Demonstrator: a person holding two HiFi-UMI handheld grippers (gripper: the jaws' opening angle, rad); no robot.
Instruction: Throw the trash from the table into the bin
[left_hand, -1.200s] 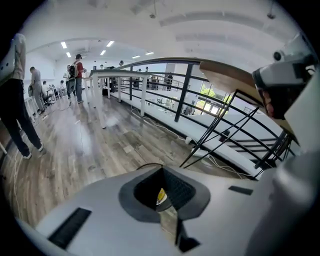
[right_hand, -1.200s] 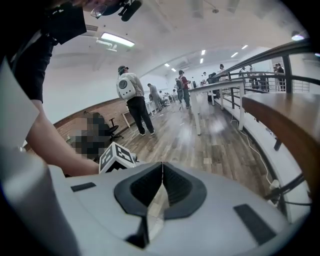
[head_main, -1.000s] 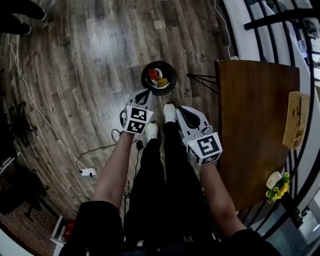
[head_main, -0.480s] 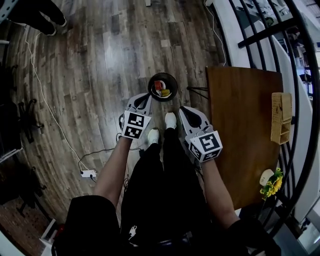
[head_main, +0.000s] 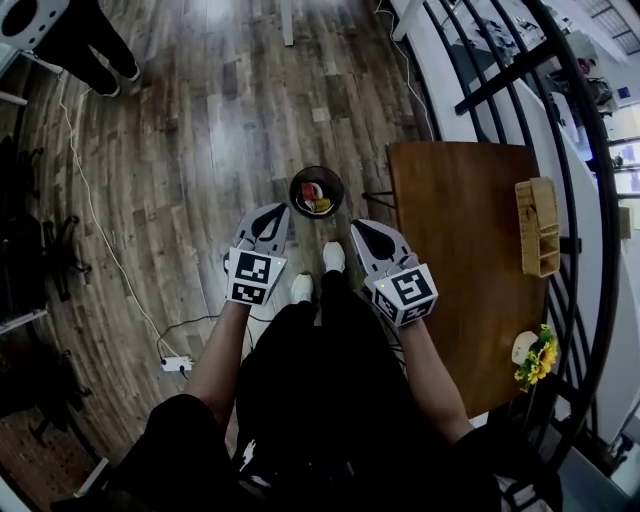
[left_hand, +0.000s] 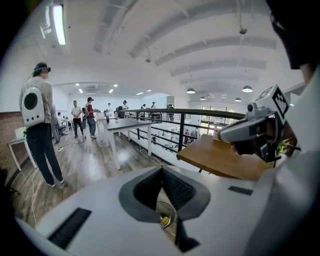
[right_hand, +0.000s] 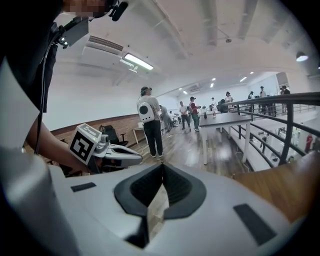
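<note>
The round black bin (head_main: 316, 192) stands on the wooden floor just left of the table (head_main: 460, 290); red and yellow trash lies inside it. My left gripper (head_main: 274, 212) hovers high above the floor, near the bin's left side, jaws shut and empty. My right gripper (head_main: 359, 228) is held beside the table's left edge, also shut with nothing in it. In the left gripper view the pads (left_hand: 150, 187) meet at the tip, and the bin (left_hand: 165, 216) shows through the gap below them. The pads (right_hand: 175, 187) in the right gripper view meet the same way.
A wicker basket (head_main: 538, 227) and yellow flowers (head_main: 537, 362) sit at the table's far edge, by a black railing (head_main: 580, 150). A power strip (head_main: 176, 363) and cables lie on the floor at left. People (left_hand: 41, 130) stand by other tables (left_hand: 122, 125) farther off.
Both grippers have risen together and the view has lifted, so the bin looks smaller and farther below. More of the table and railing has come into view.
</note>
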